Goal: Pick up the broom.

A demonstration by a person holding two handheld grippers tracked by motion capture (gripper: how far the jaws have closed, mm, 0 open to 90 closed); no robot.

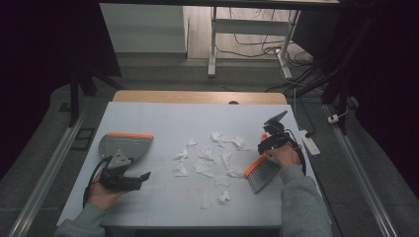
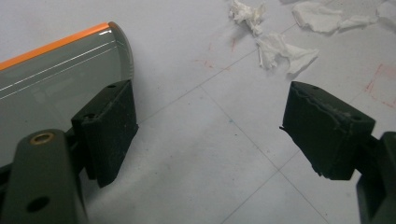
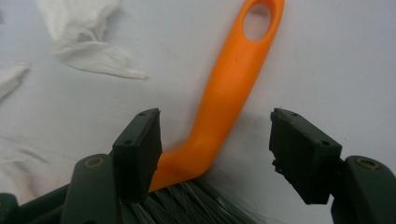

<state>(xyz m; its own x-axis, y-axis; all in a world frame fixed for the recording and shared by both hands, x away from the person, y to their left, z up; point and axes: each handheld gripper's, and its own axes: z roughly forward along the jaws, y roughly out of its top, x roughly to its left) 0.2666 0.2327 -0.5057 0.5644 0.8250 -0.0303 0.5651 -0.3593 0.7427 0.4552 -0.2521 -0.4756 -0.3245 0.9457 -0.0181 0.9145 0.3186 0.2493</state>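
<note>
A fixed camera above me looks forward and down across the whole table [image 1: 163, 192]. My left gripper's camera sits close over the table by the dustpan [image 2: 51, 79]; my right's hovers close over the brush handle [image 3: 229, 93]. All share the tabletop.

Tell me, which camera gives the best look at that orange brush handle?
The right gripper view: the brush handle fills the frame between the open right claw, hanging hole and bend clear. The high view shows it as a small orange bit above the bristles. The left gripper view looks toward the dustpan.
</note>
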